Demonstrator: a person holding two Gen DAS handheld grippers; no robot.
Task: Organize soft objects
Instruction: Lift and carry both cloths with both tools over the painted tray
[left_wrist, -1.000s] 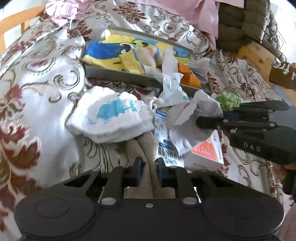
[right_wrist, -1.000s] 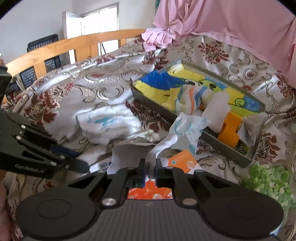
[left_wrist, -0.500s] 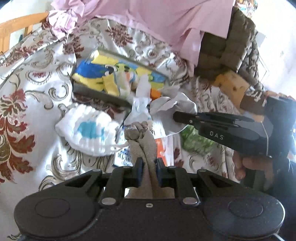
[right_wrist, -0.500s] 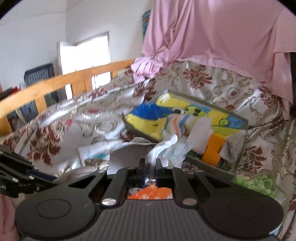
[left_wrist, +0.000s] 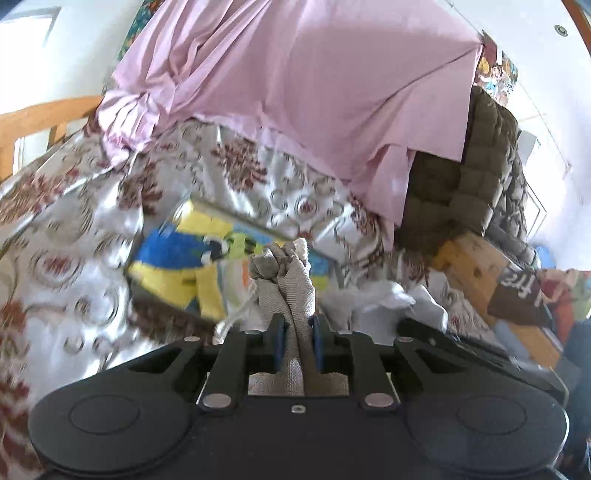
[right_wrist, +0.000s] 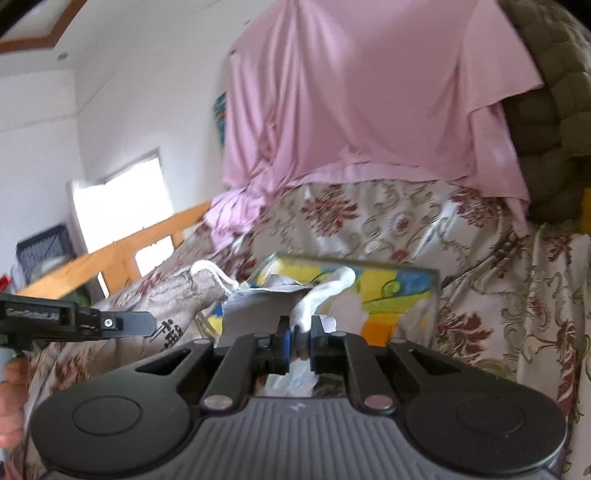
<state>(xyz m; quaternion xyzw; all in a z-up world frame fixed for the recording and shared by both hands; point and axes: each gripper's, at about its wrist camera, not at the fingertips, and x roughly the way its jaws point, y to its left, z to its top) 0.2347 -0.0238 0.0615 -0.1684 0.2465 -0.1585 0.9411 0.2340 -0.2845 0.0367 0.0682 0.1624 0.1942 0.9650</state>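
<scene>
- Beige woven cloth (left_wrist: 291, 291) sits pinched between the closed fingers of the left tool (left_wrist: 298, 341), its bunched top standing up at 12 o'clock from the fingertips.
- White cloth (right_wrist: 317, 295) is clamped the same way in the right tool (right_wrist: 297, 345), with a grey sheet (right_wrist: 258, 308) just behind it.
- Only the right wrist view shows the beige cloth from the side, at 9 o'clock, printed with black music notes (right_wrist: 170, 331).
- Beyond both tools a grey tray (right_wrist: 435, 284) with a blue and yellow picture lies on the flowered bed cover (left_wrist: 74, 236).
- Farthest back hangs a pink sheet (left_wrist: 295, 92).
- Motion blur smears the tray contents; the tool bodies hide the lower ends of both cloths.
</scene>
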